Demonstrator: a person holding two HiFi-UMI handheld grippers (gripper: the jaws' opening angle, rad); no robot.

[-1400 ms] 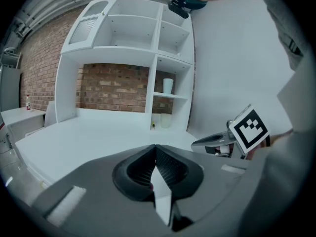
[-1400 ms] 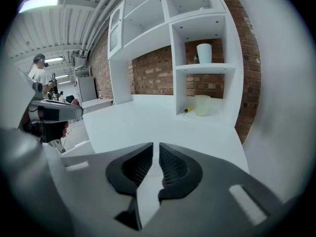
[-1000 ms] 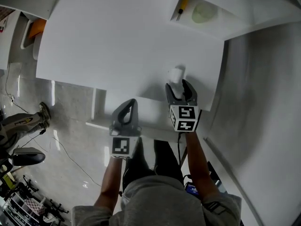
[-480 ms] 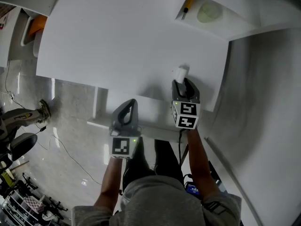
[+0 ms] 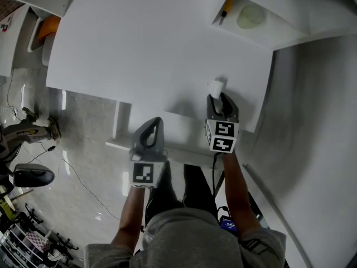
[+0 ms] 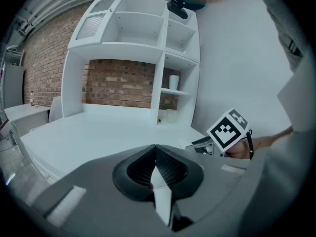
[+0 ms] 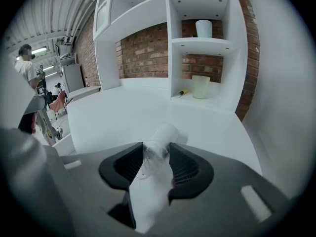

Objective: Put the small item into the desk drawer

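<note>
The left gripper (image 6: 155, 149) has its jaws clenched tip to tip with nothing between them, and it hangs over the near edge of the desk (image 5: 139, 49). To its right, the right gripper (image 7: 156, 149) has just been closing its jaws, and they now clamp the item (image 7: 160, 137), a small whitish tube. The tube's far end pokes out past the tips over the desk top, while its lower part is buried between the pads, so its full shape cannot be made out. Under and between the two grippers, a white panel that seems to be the drawer (image 5: 178, 128) juts out from the desk edge. The grippers and the person's arms cover most of it, and its inside is not shown. The right gripper's marker cube (image 6: 228, 131) shows to the right of the left jaws and hides part of the hand behind it. Beyond the right jaws the desk top is bare up to a white shelf unit (image 7: 170, 38). In its lowest bay stand a pale cup (image 7: 200, 87) and a yellow pen (image 7: 181, 92), and a white cup (image 7: 203, 28) sits on the shelf above. A brick wall (image 7: 143, 53) backs the shelves. Far left of the right jaws a person (image 7: 24, 58) stands, small and cut off by the gripper body.
</note>
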